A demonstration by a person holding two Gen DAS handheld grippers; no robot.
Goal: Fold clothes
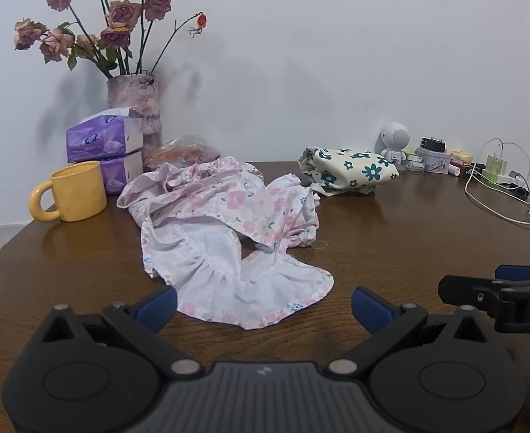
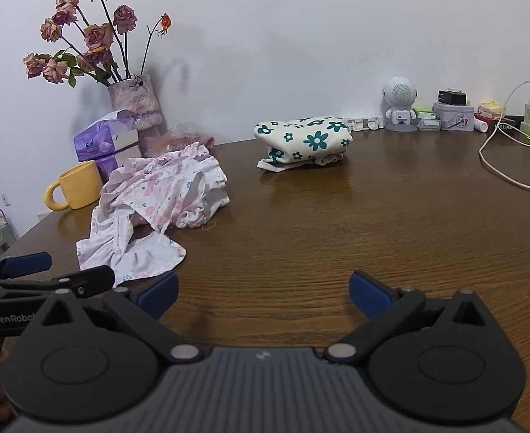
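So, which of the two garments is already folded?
The cream one with teal flowers, a compact bundle near the wall; the pink floral one lies crumpled and spread.

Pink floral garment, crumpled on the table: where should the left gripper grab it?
Probably the near hem of the pink floral garment: that ruffled edge lies flat, facing the open left gripper. Come in low from the near side; the far part is bunched.

White letters "GenRobo", cut off, stand on the left gripper [image 2: 81, 285]; "DA", also cut off, stands on the right gripper [image 1: 499, 288]. Tissue pack [image 1: 102, 140] print is unreadable.
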